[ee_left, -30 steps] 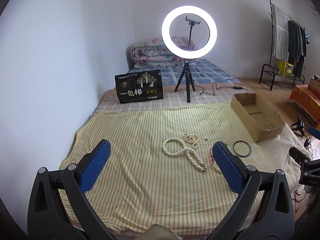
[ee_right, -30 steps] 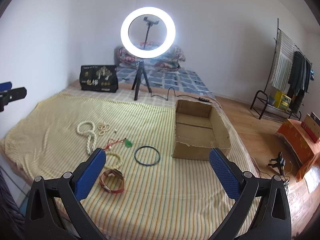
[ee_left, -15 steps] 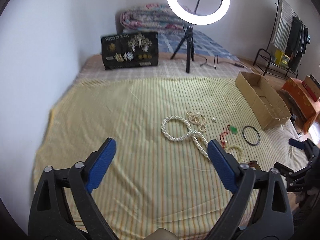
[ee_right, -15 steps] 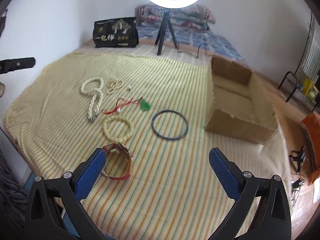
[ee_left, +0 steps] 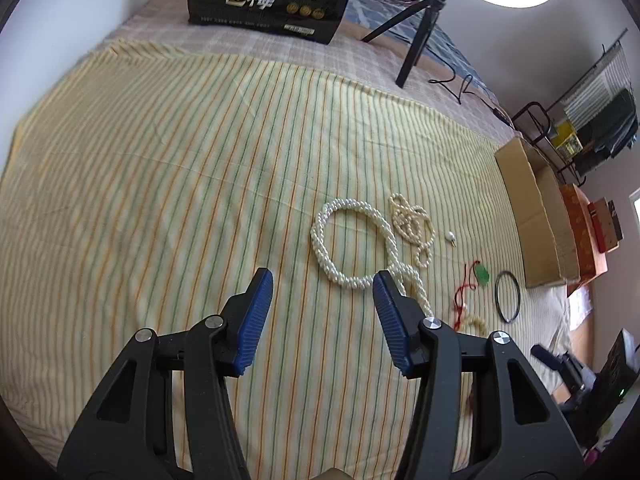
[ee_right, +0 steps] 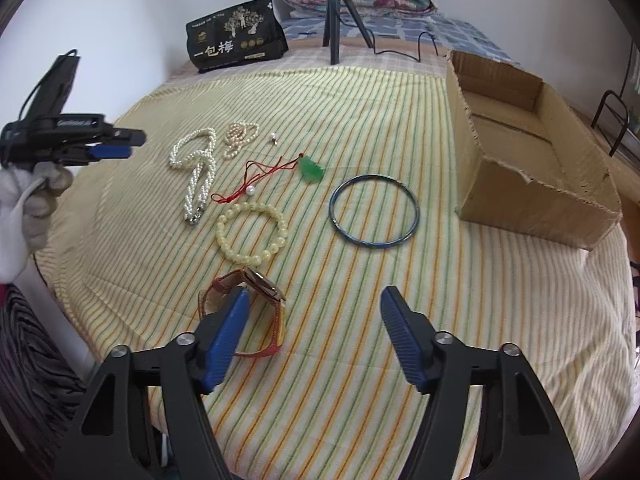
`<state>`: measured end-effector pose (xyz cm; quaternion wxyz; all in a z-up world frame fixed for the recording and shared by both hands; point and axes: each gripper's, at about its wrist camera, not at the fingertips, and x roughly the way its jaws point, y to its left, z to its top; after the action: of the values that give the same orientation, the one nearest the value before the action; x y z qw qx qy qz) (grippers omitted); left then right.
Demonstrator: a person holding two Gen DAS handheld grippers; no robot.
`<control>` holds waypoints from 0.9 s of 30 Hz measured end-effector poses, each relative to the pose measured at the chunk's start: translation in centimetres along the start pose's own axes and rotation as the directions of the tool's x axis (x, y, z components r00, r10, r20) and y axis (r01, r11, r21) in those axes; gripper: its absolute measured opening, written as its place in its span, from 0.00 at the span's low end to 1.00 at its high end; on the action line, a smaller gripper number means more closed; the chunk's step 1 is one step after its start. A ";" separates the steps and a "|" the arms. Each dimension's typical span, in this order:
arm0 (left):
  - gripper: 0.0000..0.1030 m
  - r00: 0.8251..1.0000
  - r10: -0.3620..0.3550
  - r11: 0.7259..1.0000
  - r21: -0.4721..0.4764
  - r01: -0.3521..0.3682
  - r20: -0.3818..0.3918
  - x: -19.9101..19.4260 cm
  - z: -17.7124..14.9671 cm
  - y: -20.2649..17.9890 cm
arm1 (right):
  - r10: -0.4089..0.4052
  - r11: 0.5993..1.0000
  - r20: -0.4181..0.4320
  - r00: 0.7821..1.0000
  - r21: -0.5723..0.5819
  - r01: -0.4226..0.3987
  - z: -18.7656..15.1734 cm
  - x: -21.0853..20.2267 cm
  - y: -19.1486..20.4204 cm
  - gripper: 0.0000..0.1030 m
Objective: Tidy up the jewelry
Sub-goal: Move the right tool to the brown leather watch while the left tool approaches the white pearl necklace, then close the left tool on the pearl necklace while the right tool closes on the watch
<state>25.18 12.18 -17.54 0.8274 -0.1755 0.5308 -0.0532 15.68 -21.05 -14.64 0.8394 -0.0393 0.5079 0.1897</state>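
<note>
**Approaching the jewelry: which claw lies nearer which piece**

Showing both claws tilted down over the striped bedspread (ee_right: 400, 128), each with its jaws closing and nothing between the pads. The left claw (ee_left: 323, 284) hangs above bare cloth; the twisted pearl necklace (ee_left: 348, 240) lies ahead of it and slightly to its right side, the loop's near edge just beyond the right pad, the tail running back beneath that finger. The necklace's long axis in the right wrist view runs from the loop at the far end to the clasp at the near end. The right claw (ee_right: 314, 304) points at empty cloth; the red-strapped watch (ee_right: 248, 308) lies at its left pad, partly hidden behind that pad, strap curling toward the camera. Whether pad and watch touch cannot be told. Further ahead lie the cream bead bracelet (ee_right: 251, 236), the blue bangle (ee_right: 374, 210) and the green pendant (ee_right: 311, 169) on red cord. The cardboard box (ee_right: 532, 152), open and empty, stands to the right of all pieces, nearer the right claw. By position, the watch suits the right claw and the pearl necklace the left; each claw would need a small sideways shift to straddle its piece.
</note>
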 end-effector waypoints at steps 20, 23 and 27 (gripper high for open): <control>0.38 0.994 0.092 0.996 0.009 -0.092 -0.056 5.6 2.5 -0.7 | 0.059 0.998 -0.046 0.997 0.022 -0.058 0.1 2.0 0.0 0.45; 0.28 0.984 0.177 0.981 0.083 -0.175 -0.016 5.9 2.0 -1.9 | 0.059 0.998 -0.048 0.997 0.018 -0.058 0.2 2.2 0.1 0.44; 0.12 0.974 0.227 0.967 0.112 -0.228 0.021 6.0 1.7 -2.3 | 0.062 0.998 -0.042 0.997 0.010 -0.062 0.4 2.1 0.5 0.42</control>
<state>29.55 8.79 -21.29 0.8388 -0.0663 0.5402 0.0124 16.69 -19.91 -16.25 0.8224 -0.0240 0.5272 0.2125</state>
